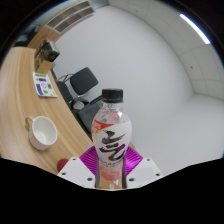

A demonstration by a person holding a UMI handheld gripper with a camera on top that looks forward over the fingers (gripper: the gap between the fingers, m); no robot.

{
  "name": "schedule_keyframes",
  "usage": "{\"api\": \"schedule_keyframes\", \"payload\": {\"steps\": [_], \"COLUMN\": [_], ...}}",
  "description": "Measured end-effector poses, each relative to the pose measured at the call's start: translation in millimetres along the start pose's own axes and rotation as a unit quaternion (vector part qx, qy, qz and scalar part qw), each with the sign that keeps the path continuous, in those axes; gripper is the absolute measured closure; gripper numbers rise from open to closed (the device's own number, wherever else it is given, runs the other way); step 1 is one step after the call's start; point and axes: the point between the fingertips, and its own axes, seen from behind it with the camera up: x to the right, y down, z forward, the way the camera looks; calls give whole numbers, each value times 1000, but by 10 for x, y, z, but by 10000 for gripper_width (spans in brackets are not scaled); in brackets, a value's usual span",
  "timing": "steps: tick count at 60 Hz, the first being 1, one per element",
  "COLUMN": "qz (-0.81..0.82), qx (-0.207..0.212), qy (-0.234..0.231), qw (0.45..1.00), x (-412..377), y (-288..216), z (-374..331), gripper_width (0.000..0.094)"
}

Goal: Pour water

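Observation:
My gripper [111, 168] is shut on a clear plastic bottle [111, 135] with a black cap, a white label with black lettering and pinkish liquid at its bottom. The bottle stands upright between the magenta pads [92, 158] and is lifted well above the wooden table [25, 95]. A white cup [42, 130] sits on the table, to the left of the bottle and below it.
A small box with a green and blue print [42, 83] lies on the table beyond the cup. Dark office chairs [82, 82] stand past the table's edge. Grey floor and white walls fill the room beyond the bottle.

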Motion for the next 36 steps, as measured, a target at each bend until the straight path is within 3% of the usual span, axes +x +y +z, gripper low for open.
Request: {"api": "schedule_keyframes", "payload": {"steps": [14, 26, 36], "qz": [356, 422, 424], "qx": [17, 16, 9], "qy": [-90, -139, -154], "qw": [930, 896, 892], "x": [-194, -701, -1023], "y": [142, 428, 674], "z": [60, 392, 556], "gripper_width": [636, 638, 636]}}
